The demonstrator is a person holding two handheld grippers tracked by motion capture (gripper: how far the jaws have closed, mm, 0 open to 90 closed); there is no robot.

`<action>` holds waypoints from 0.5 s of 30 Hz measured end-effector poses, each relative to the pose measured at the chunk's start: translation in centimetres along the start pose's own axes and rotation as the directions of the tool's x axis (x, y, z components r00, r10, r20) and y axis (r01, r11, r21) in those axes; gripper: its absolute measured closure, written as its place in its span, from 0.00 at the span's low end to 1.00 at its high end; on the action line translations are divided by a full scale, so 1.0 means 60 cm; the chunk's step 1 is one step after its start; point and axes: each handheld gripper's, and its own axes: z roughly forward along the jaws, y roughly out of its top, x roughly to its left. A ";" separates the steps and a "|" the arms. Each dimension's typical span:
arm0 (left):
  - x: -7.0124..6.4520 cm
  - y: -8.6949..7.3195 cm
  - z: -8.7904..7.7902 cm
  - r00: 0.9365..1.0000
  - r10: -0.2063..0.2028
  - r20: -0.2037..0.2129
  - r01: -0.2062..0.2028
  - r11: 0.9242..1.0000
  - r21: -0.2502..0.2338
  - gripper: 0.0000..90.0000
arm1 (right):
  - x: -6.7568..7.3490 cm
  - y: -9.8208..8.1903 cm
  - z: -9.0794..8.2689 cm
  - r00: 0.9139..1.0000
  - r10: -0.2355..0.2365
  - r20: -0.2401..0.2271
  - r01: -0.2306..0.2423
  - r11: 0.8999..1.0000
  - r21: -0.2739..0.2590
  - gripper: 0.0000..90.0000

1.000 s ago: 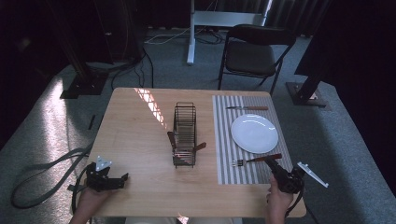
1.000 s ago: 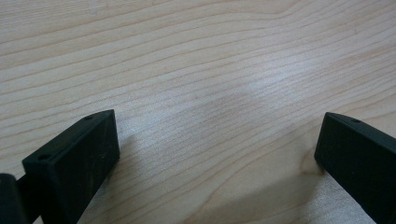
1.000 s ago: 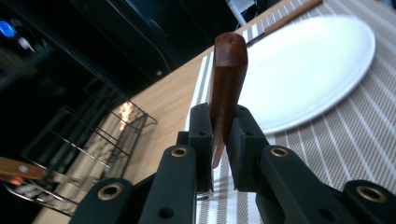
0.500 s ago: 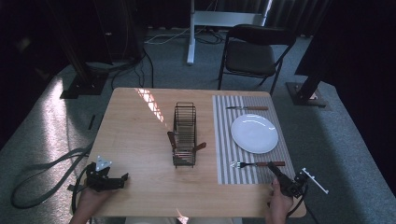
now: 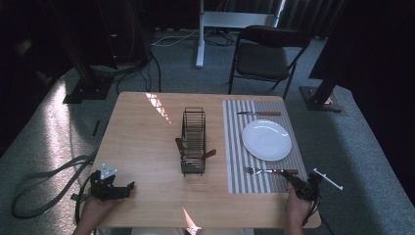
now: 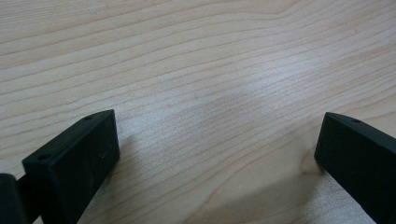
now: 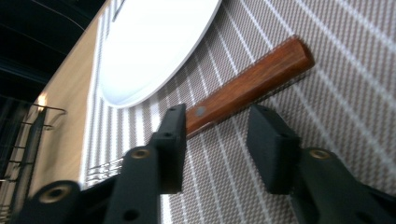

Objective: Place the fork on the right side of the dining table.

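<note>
We see the fork (image 5: pixel 268 171) lying flat on the striped mat (image 5: pixel 234 147), at about 6 o'clock from the white plate (image 5: pixel 266 140), its wooden handle (image 7: pixel 247 85) pointing toward the right tool (image 5: pixel 297 182). That tool sits at the mat's near right corner with its jaws parted; they have just been opening, and in the right gripper view the handle runs behind the left jaw while the gap between the jaws holds nothing but mat, so the fork lies released. At 12 o'clock from the plate a knife (image 5: pixel 259 113) rests across the mat's far edge. At 9 o'clock from the plate, off the mat, a wire rack (image 5: pixel 193 139) stands upright on the wooden surface (image 5: pixel 142 142). The left tool (image 5: pixel 128 187) rests low at the surface's near left corner, jaws spread wide with bare wood between them, grasping nothing.
</note>
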 end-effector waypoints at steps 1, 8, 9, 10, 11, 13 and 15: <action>0.000 0.000 0.000 1.000 0.000 0.000 0.000 1.000 0.000 0.00 | 0.000 0.000 0.000 1.000 0.000 0.000 0.000 1.000 0.000 0.61; 0.000 0.000 0.000 1.000 0.000 0.000 0.000 1.000 0.000 0.00 | 0.016 0.005 -0.012 0.990 -0.131 0.053 0.131 0.991 0.009 0.43; 0.000 0.000 0.000 1.000 0.000 0.000 0.000 1.000 0.000 0.00 | 0.016 0.005 -0.012 0.990 -0.131 0.053 0.131 0.991 0.009 0.43; 0.000 0.000 0.000 1.000 -0.001 0.000 0.001 1.000 0.000 0.00 | 0.025 0.001 -0.011 0.975 -0.207 0.075 0.206 0.978 0.023 0.29; 0.000 0.000 0.000 1.000 -0.001 0.000 0.001 1.000 0.000 0.00 | 0.025 0.001 -0.011 0.975 -0.207 0.075 0.206 0.978 0.023 0.29; 0.000 0.000 0.000 1.000 0.000 0.000 0.000 1.000 0.000 0.00 | 0.036 -0.005 -0.012 0.956 -0.279 0.092 0.278 0.960 0.031 0.25; 0.000 0.000 0.000 1.000 -0.001 0.000 0.001 1.000 0.000 0.00 | 0.047 -0.015 -0.013 0.908 -0.403 0.116 0.403 0.915 0.023 0.19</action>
